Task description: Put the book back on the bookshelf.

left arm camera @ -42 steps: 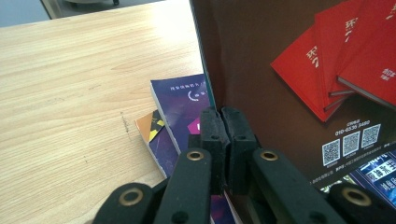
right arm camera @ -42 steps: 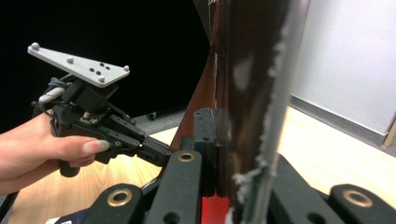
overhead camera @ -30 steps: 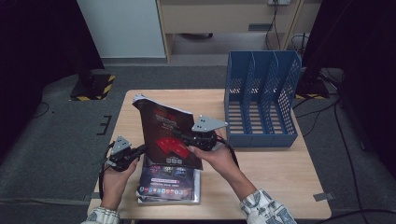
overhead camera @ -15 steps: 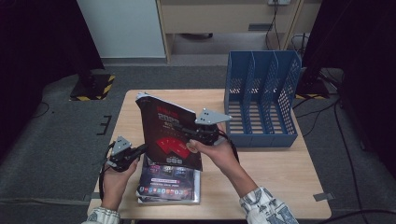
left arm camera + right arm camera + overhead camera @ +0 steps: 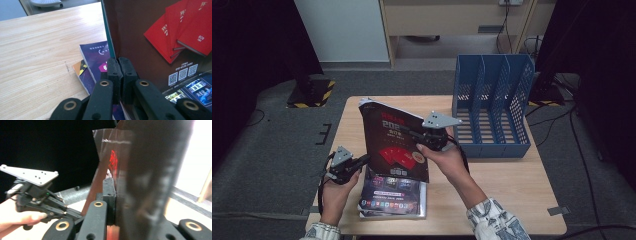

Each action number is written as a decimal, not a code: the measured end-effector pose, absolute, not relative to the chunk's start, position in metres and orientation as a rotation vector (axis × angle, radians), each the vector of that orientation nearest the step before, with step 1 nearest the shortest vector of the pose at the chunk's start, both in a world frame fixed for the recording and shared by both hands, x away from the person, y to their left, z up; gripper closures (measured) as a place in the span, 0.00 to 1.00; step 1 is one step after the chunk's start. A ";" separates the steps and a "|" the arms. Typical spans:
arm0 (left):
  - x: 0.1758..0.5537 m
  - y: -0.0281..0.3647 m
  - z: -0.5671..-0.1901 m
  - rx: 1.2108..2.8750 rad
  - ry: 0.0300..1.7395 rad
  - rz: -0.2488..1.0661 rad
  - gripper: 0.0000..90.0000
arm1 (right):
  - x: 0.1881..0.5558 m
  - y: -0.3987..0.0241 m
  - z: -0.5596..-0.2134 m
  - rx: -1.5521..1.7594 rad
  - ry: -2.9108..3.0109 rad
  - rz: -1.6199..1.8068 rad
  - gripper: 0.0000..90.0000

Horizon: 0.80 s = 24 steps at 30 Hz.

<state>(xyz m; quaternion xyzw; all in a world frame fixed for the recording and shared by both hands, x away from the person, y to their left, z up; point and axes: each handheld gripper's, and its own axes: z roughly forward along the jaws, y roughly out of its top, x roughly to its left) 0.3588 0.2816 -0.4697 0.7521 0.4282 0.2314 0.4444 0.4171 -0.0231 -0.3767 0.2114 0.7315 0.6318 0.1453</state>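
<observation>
Currently both my jaws clamp the book (image 5: pixel 393 145), upright above the stack (image 5: pixel 393 197) on the worktop (image 5: pixel 492 200): left gripper (image 5: pixel 361 161) at its lower corner, right gripper (image 5: pixel 424 136) at its edge. Lifting is done; filing into the rack (image 5: pixel 492 100) remains.

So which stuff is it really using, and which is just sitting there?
In use:
- dark red book, held upright
- left gripper, shut on its lower edge
- right gripper, shut on its other edge

Just lying about:
- stack of books flat on the table
- blue file rack, nothing visible in its slots
</observation>
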 end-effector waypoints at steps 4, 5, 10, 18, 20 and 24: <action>0.359 0.280 -0.468 1.853 1.055 0.580 0.98 | 0.421 -0.027 -0.378 0.660 2.100 1.830 0.94; 0.358 0.280 -0.468 1.853 1.054 0.581 0.98 | 0.422 -0.028 -0.379 0.668 2.103 1.837 0.94; 0.358 0.281 -0.468 1.856 1.051 0.578 0.98 | 0.422 -0.027 -0.382 0.688 2.128 1.823 0.93; 0.358 0.281 -0.468 1.856 1.051 0.579 0.98 | 0.422 -0.027 -0.382 0.674 2.123 1.807 0.96; 0.358 0.281 -0.468 1.855 1.052 0.578 0.98 | 0.422 -0.027 -0.382 0.665 2.123 1.808 0.96; 0.360 0.282 -0.469 1.842 1.060 0.570 0.97 | 0.420 -0.026 -0.381 0.654 2.119 1.800 0.96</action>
